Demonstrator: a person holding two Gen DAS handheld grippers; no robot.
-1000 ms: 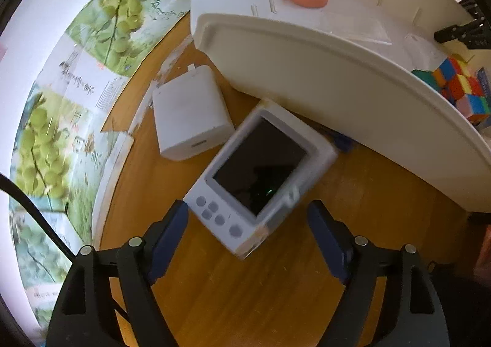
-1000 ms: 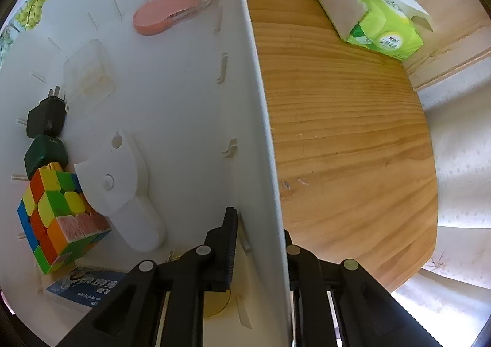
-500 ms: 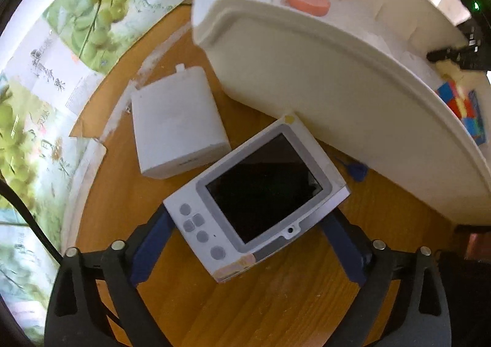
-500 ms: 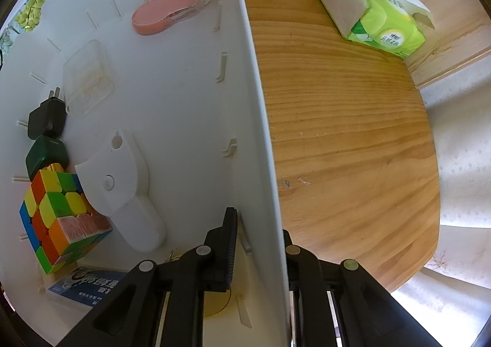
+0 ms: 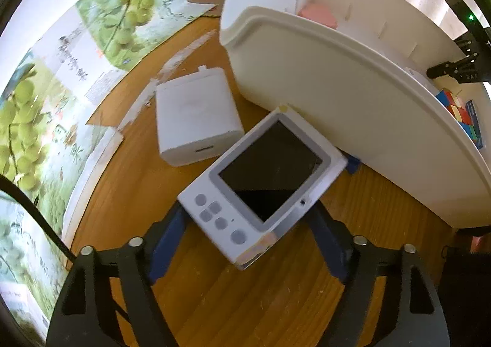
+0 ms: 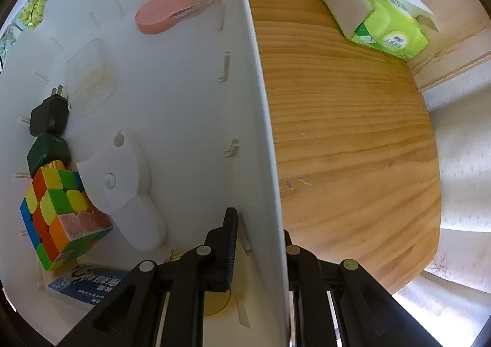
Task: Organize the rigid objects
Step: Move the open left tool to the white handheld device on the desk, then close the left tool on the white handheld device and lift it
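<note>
A white handheld device with a dark screen and grey buttons (image 5: pixel 270 169) lies tilted on the wooden table, its far corner against the white bin (image 5: pixel 337 86). My left gripper (image 5: pixel 248 224) straddles the device and its jaws are closing. The blue pads (image 5: pixel 168 239) sit right at its two side corners, and I see no firm press. A white charger block (image 5: pixel 193 113) lies just beyond it. My right gripper (image 6: pixel 259 227) is shut on the bin wall (image 6: pixel 254 101), one finger inside and one outside.
Inside the bin lie a colour cube (image 6: pixel 61 215), a pink tape dispenser (image 6: pixel 172 12), a black plug (image 6: pixel 49 113), a dark green block (image 6: pixel 47 153), a white fan-shaped piece (image 6: pixel 116 181), a clear box (image 6: pixel 90 76) and a blue card (image 6: pixel 89 285). A green tissue pack (image 6: pixel 380 15) and grape posters (image 5: pixel 61 101) edge the table.
My left gripper has come down and forward over the device, and its fingers now flank the device's sides. The right gripper and the bin have kept still.
</note>
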